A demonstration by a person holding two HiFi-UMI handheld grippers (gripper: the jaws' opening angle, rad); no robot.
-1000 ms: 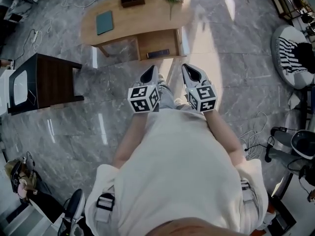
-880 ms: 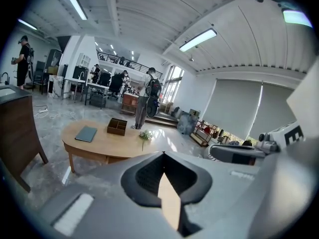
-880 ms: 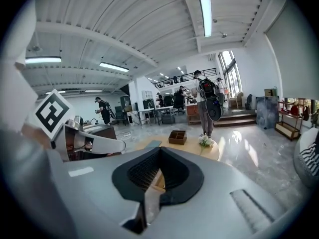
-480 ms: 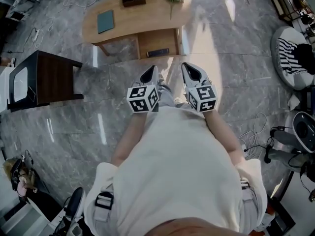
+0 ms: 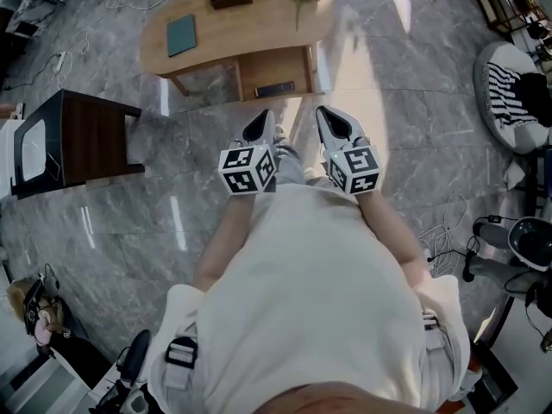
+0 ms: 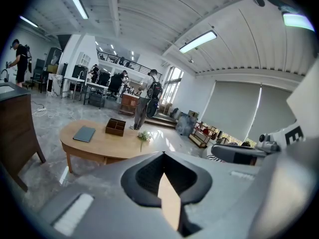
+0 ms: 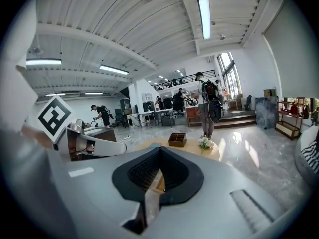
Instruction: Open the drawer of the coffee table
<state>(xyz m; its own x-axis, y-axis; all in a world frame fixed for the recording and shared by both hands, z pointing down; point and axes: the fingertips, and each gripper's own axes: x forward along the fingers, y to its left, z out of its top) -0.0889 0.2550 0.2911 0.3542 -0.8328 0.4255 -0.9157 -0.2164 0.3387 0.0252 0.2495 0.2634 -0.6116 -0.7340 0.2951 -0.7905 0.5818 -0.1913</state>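
Sliding a touch toward the top of the head view since a second ago, counter [image 5: 241, 28] and grippers alike. Holding the left gripper [image 5: 266, 121] and the right gripper [image 5: 324, 117] side by side close before the torso, both pinched fully together and gripping nothing, well apart from the counter, seemingly parking them clear of the work. Showing the drawer [image 5: 272, 67] already jutting out past the counter's near edge, toward its right end, with a dark flat thing [image 5: 274, 89] inside near its front. Looking as open as the task is asking.
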